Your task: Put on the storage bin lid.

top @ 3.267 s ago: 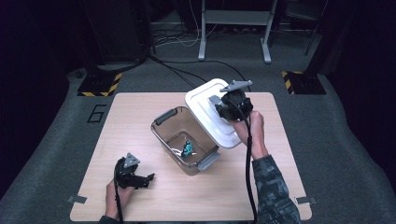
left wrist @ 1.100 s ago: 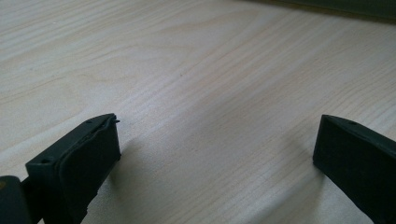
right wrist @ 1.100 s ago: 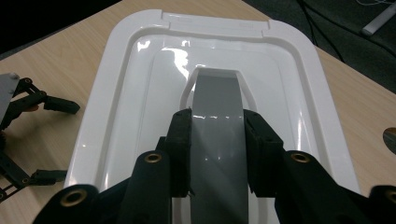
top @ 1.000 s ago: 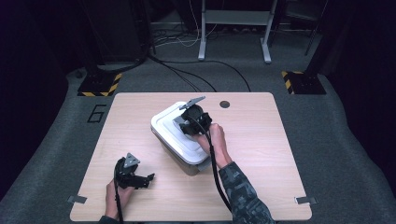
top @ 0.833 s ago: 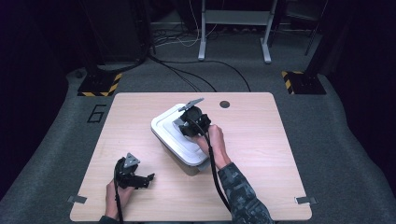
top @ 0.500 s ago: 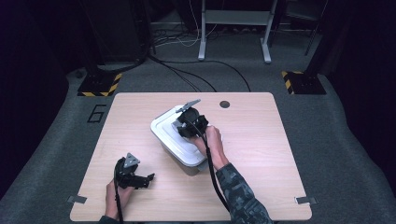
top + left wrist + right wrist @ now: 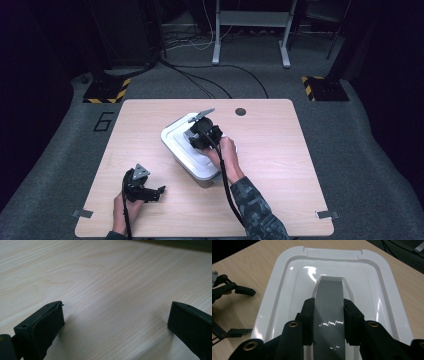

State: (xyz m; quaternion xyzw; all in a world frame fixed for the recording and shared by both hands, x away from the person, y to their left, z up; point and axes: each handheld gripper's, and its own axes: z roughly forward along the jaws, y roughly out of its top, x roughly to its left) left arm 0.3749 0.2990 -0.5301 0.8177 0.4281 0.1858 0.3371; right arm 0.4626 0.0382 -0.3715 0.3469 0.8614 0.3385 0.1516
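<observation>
The right gripper [image 7: 328, 315] is clamped on the grey handle [image 7: 329, 305] of the white lid [image 7: 187, 147], holding it by its middle so it sits level on the box [image 7: 200, 176] at the centre of the tabletop [image 7: 280, 150]. It looks seated, though the rim is hard to see. The left gripper [image 7: 150, 192], jaws spread and empty, rests on the tabletop near the front left, clear of the work.

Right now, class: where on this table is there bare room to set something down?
The table's right side, beyond the white lidded box, is bare. So is the far-left corner. It is crowded mid-table, where the right gripper grips the lid's handle, and near-left around the left gripper.
</observation>
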